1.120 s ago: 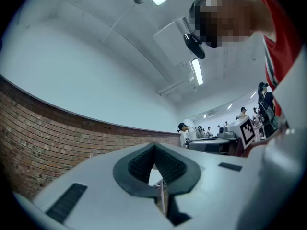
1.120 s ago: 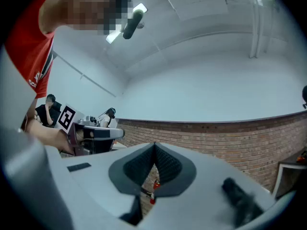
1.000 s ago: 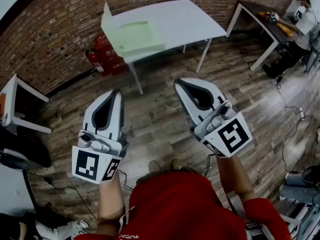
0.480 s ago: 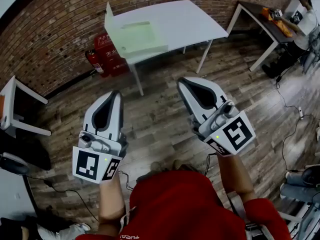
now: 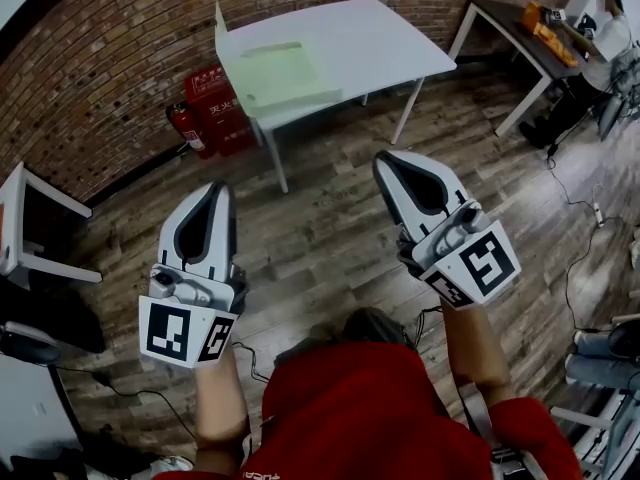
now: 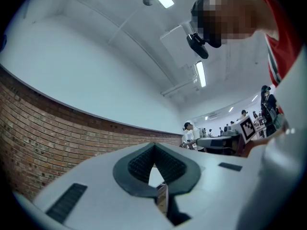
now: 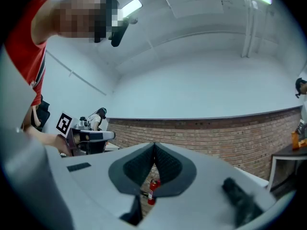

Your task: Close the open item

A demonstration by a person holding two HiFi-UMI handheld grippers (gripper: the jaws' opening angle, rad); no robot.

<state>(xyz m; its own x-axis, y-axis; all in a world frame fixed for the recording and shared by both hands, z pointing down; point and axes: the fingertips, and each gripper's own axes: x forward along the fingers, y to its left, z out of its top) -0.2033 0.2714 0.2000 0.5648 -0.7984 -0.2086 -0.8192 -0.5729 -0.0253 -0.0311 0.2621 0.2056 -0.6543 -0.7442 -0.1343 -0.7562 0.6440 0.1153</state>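
Observation:
An open flat box (image 5: pixel 277 75) with a pale green inside lies on the left end of a white table (image 5: pixel 385 40); its lid (image 5: pixel 221 30) stands upright at the far left edge. My left gripper (image 5: pixel 218 189) and right gripper (image 5: pixel 386 160) hang side by side over the wooden floor, well short of the table, both pointing towards it. Each is shut with nothing between its jaws. In the left gripper view the left gripper (image 6: pixel 154 148) has its dark pads meeting, and the right gripper (image 7: pixel 154 148) looks the same in the right gripper view.
Red fire extinguishers (image 5: pixel 204 110) stand against the brick wall under the table's left end. A dark table (image 5: pixel 512 30) with orange items and a person (image 5: pixel 602 20) are at the far right. A white table (image 5: pixel 20 223) stands at the left. Cables (image 5: pixel 575 208) run across the floor.
Both grippers have drifted lower in the head view, the left one a little leftwards and the right one rightwards. Both jaws stayed shut and empty.

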